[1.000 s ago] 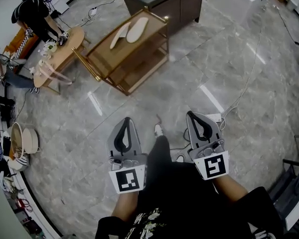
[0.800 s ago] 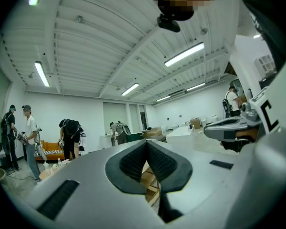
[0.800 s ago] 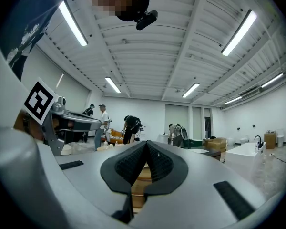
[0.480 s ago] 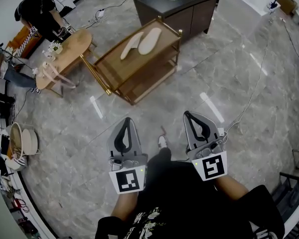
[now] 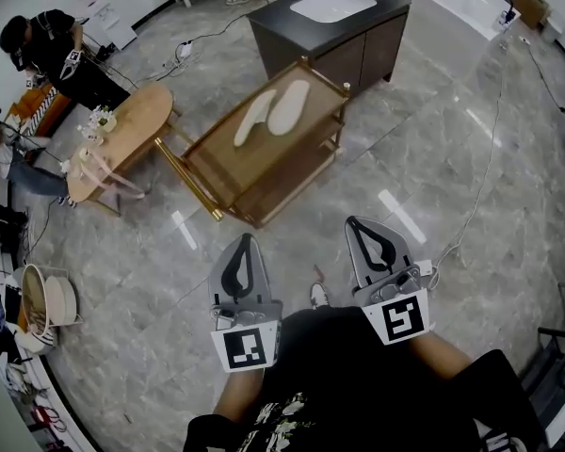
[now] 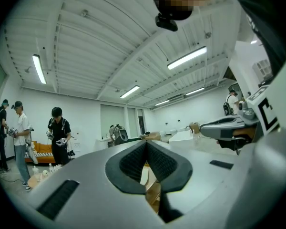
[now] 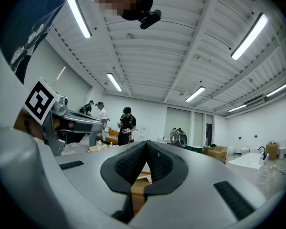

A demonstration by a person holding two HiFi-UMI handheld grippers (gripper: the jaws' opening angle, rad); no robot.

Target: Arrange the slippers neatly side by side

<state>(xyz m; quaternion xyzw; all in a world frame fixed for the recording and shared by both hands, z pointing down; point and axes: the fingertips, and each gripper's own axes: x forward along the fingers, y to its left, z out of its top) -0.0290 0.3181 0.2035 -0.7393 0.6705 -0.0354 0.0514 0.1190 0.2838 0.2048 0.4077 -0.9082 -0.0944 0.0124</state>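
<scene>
Bare grey floor (image 5: pixel 264 252) lies open between the two tools and the cart (image 5: pixel 221 163), with nothing on that stretch. The gold-framed cart stands at about 12 o'clock from the person, turned at a slant, one corner nearest the tools. A dark sink cabinet (image 5: pixel 344 40) stands close behind its far end at 1 o'clock, with a white tub (image 5: pixel 452 17) beside that. At 9 o'clock from the cart an oval wooden table (image 5: pixel 122 125) stands near it, leaving a narrow gap. A cable (image 5: pixel 485 172) runs across the floor at 2 o'clock, clear of the cart.

The two pale slippers (image 5: pixel 271 113) lie on the cart's top shelf, toward its far end, just beside each other and pointing much the same way, inside the raised rail.

The left tool (image 5: pixel 244 239) and the right tool (image 5: pixel 351 221) are held level and side by side, well apart from the cart. Each has its jaws closed tip to tip with nothing between them. The slippers sit at about 12 o'clock from the left tool and 11 o'clock from the right.
</scene>
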